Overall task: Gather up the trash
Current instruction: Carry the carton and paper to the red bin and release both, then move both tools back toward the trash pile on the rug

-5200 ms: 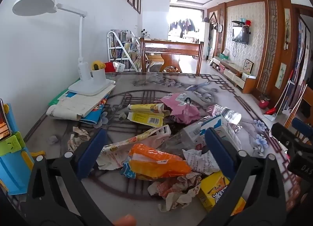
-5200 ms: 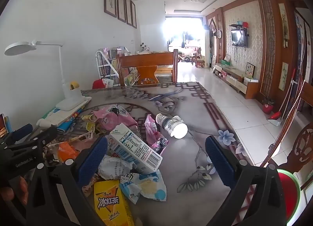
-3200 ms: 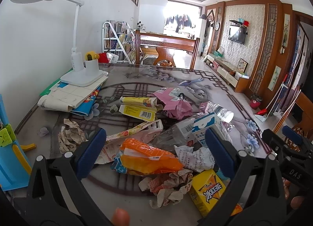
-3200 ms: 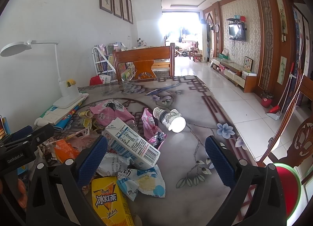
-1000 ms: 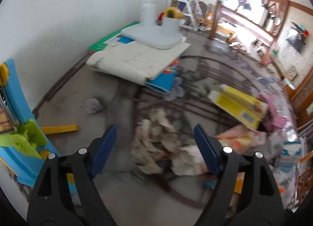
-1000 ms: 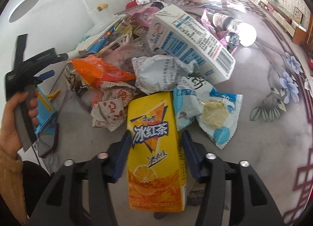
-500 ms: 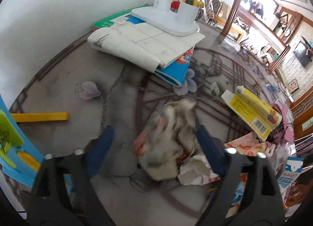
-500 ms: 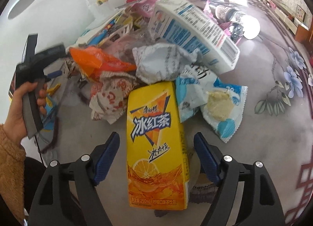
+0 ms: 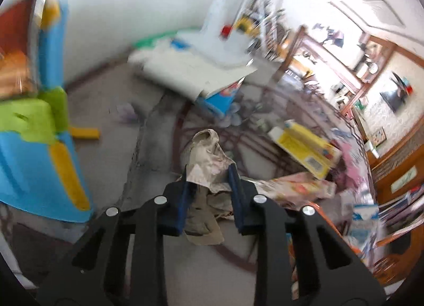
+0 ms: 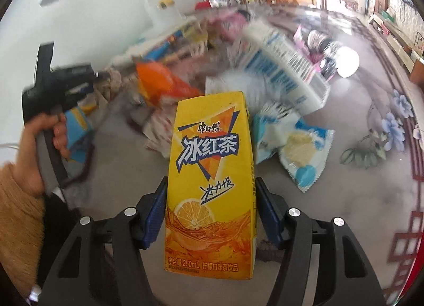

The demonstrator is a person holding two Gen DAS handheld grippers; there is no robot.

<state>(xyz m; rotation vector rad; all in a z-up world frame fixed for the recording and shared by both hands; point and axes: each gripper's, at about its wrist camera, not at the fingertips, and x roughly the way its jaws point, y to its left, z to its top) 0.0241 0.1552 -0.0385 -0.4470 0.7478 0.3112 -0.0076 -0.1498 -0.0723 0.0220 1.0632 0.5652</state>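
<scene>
The left hand-held gripper has just been closing, and its blue pads now pinch a crumpled paper wad, which bulges up past the fingertips and hangs out below them. The view is blurred, so whether the wad touches the desk cannot be told. Just right of it lie a flat printed wrapper and, farther back, a yellow box. Behind the wad a stack of papers and a blue book sit under a white lamp base by the wall. At the left edge stands a blue, green and yellow plastic stand, with a yellow stick beside it.

The right hand-held gripper has also just been closing; its jaws clamp the lower sides of a yellow tea carton, which points away from the camera. Whether the carton still rests on the desk cannot be told. Just beyond its far end sit a crumpled white wrapper and an orange bag; to the right lies a blue-and-white ice-cream wrapper, and behind that a white-and-blue milk carton. Farther right a plastic bottle lies on its side. At the left a hand in an orange sleeve grips the black handle of the other gripper.
</scene>
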